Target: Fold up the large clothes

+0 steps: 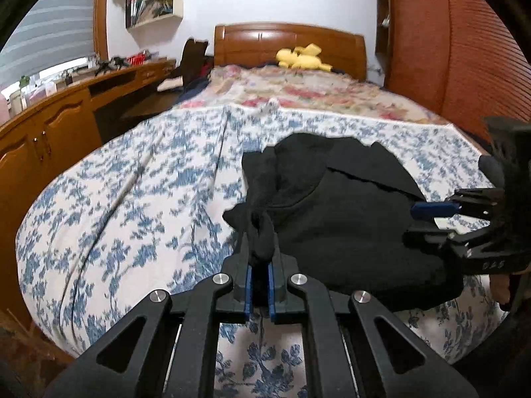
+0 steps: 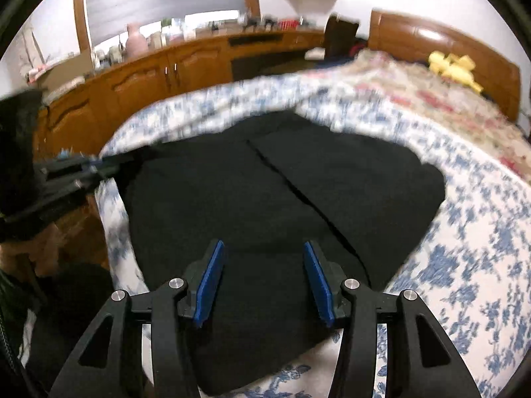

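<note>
Fabric of the black garment (image 1: 348, 212), which lies on your blue-flowered bedspread (image 1: 132, 199), is pinched in your left gripper (image 1: 260, 265), while from the right wrist your right gripper (image 2: 264, 285) hangs spread, empty, over that garment (image 2: 265, 192).

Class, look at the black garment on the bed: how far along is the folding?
Done: the black garment already lies partly folded on the blue floral bedspread. In hand: the left gripper pinches a bunched edge; the right gripper is open above it. Left: laying that edge down and smoothing.
</note>
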